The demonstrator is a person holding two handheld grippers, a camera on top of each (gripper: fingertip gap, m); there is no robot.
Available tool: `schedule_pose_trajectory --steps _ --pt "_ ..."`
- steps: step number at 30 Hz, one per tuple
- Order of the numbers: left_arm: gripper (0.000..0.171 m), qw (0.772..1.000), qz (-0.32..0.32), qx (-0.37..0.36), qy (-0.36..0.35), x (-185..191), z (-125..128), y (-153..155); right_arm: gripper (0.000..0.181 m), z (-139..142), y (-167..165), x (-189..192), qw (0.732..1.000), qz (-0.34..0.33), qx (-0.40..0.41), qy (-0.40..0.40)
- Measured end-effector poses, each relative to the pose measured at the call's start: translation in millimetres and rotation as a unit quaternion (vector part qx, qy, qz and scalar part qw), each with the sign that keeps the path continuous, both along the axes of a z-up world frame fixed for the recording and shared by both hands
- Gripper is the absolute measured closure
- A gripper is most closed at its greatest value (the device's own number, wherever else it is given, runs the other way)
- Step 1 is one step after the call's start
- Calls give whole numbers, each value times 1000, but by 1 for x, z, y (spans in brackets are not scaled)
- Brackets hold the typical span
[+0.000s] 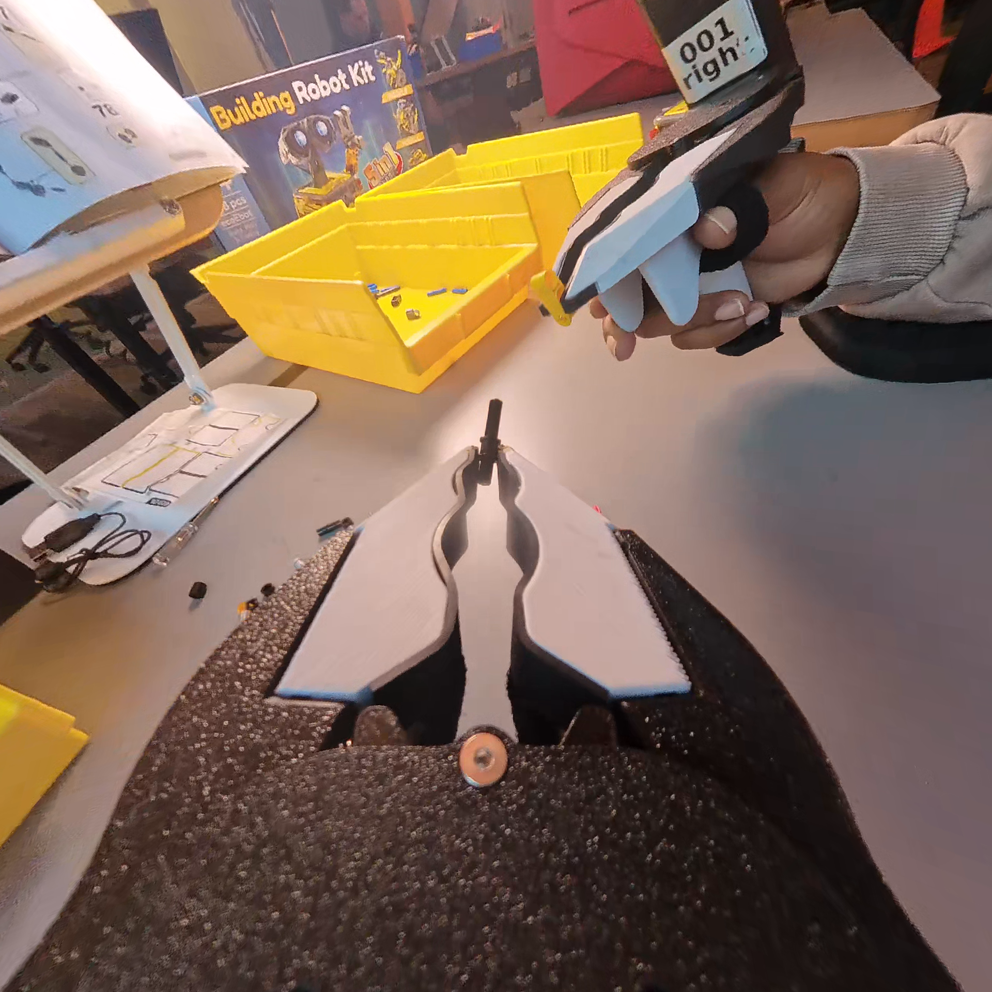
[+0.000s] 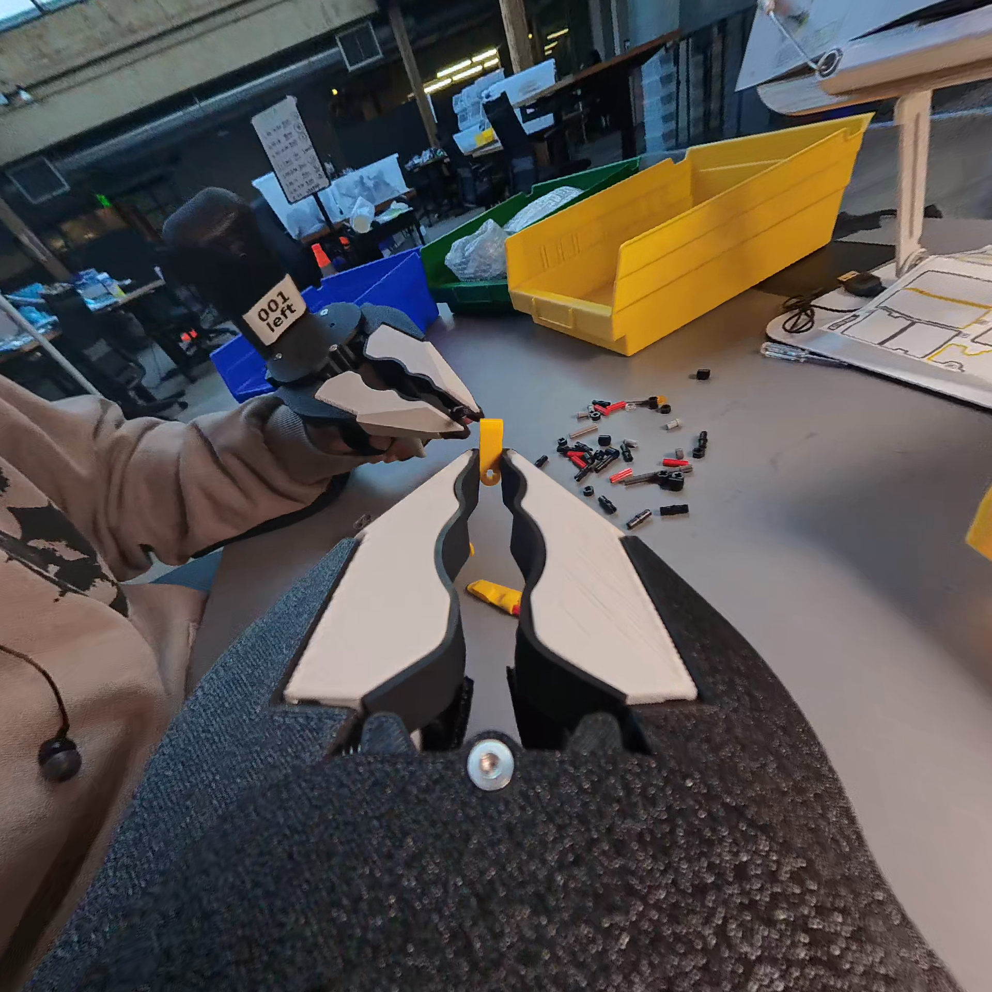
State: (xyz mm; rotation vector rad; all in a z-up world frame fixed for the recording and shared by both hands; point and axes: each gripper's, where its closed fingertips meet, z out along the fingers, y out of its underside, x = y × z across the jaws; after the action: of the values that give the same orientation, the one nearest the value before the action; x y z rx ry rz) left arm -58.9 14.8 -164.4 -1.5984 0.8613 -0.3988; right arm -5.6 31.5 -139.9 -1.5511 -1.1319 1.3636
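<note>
The left gripper (image 1: 487,456) has its jaws clamped on a small black plastic pin (image 1: 491,424), which pokes up beyond the tips. The right gripper (image 2: 489,456) has its jaws clamped on a short yellow plastic beam with a round hole (image 2: 490,448), held above the smooth grey worktop (image 2: 751,590). The pin's tip sits just beside the beam's upper end. Both pieces look light, rigid and slick, probably easy to twist loose, so a hold near mid-length seems safest. Loose black and red plastic pins (image 2: 617,456) lie scattered near the beam. A ribbed yellow plastic bin (image 2: 682,252) stands well beyond them.
</note>
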Motion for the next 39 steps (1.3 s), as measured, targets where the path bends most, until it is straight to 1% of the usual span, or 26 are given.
schedule_pose_trajectory --steps 2,5,9,11,18,23,24,25,27,29,31,35,37,39 --pt "165 1000 2 -7 -21 -2 3 1 175 -2 10 4 1000 -27 11 2" --pt "165 998 2 -23 -56 -4 7 4 175 -7 30 11 995 -87 58 -10" --pt "165 996 17 -36 -83 -10 8 8 175 -7 58 25 971 -176 160 -31" --pt "165 994 27 -39 -95 -14 11 11 175 -4 68 33 959 -214 183 -35" --pt "165 994 51 -44 -89 -19 5 16 175 18 96 66 921 -318 223 -7" --pt "165 994 49 -49 -85 -18 4 15 176 32 101 80 893 -353 279 6" --pt "165 994 48 -51 -86 -18 4 15 176 34 100 80 885 -355 301 2" --pt "165 994 46 -54 -87 -17 3 15 175 36 98 79 872 -355 338 -13" --pt "165 993 34 -70 -94 -14 2 12 175 36 88 71 837 -337 429 -50" --pt "165 990 21 -101 -95 -10 -4 9 175 29 74 56 805 -290 510 -82" --pt "165 987 8 -141 -82 -4 -14 5 175 17 58 42 782 -241 565 -108" --pt "165 980 -23 -186 -63 8 -28 -6 175 -2 36 22 744 -182 627 -140" --pt "165 975 -44 -211 -60 16 -34 -12 176 -10 26 14 736 -159 642 -145" --pt "165 971 -41 -229 -45 17 -43 -13 176 -20 16 6 734 -131 650 -149"
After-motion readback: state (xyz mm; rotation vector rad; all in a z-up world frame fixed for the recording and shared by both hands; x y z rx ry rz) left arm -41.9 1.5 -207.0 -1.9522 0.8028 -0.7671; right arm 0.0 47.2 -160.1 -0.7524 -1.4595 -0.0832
